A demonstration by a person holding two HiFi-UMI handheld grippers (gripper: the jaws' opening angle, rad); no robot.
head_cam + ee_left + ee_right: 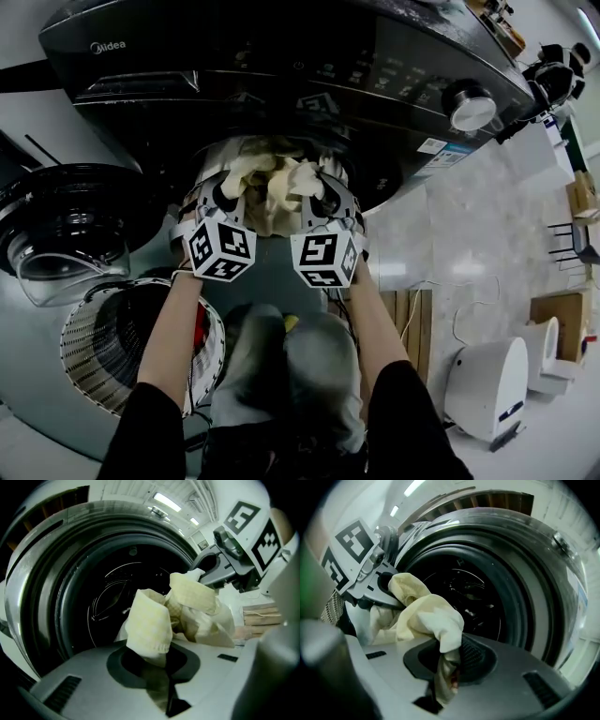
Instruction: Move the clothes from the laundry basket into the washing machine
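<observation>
A pale yellow cloth hangs bunched between my two grippers, right at the mouth of the dark washing machine drum. My left gripper is shut on the cloth's left part, which fills its jaws. On the right end my right gripper is shut, with fabric trailing down through its jaws. Each gripper view shows the other gripper, the right and the left, close beside it. The drum interior looks dark behind the cloth.
The machine's round door stands open at the left. A white mesh laundry basket sits below it, beside the person's knees. The control knob is at the upper right. A white appliance stands on the floor at the right.
</observation>
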